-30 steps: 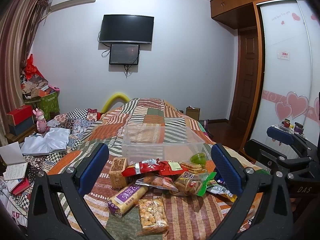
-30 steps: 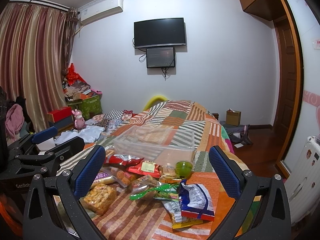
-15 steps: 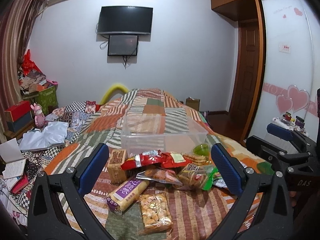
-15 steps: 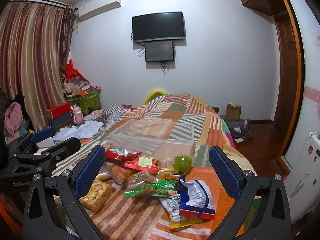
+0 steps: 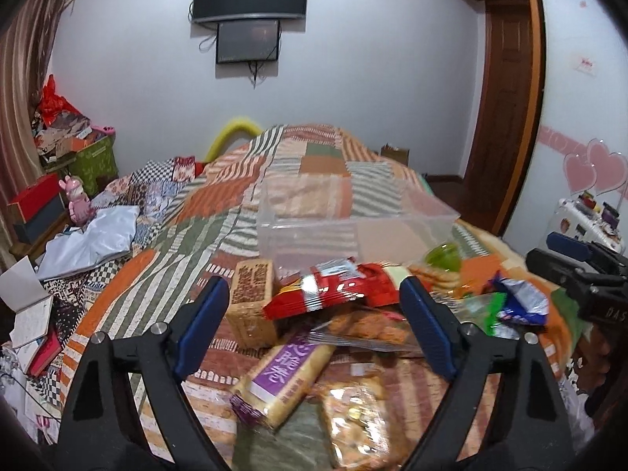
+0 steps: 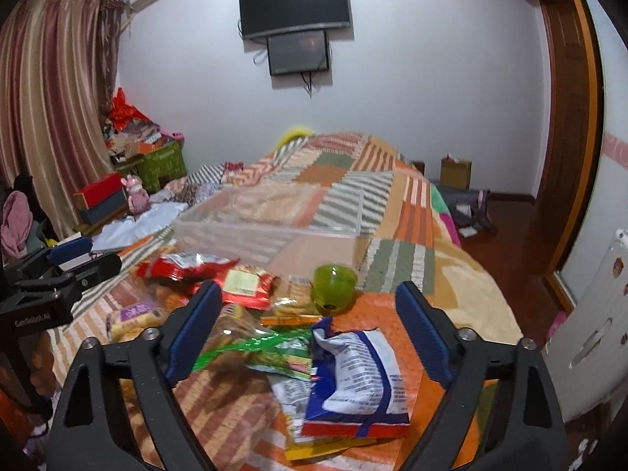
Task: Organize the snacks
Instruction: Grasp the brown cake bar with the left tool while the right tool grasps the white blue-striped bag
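A pile of snack packets lies on the patchwork bed in front of a clear plastic bin. My left gripper is open and empty, low over a red packet, a purple-labelled cake pack and a brown biscuit block. My right gripper is open and empty above a green-wrapped packet and a blue-and-white bag. A green jelly cup stands beside the bin. Each gripper shows at the edge of the other's view.
The bed's right edge drops to a wooden floor with a white radiator. To the left are clothes, papers, a pink toy and boxes. A bag of fried snacks lies nearest in the left wrist view.
Both grippers have moved forward and down toward the snack pile. Both stay open; nothing has been taken hold of.
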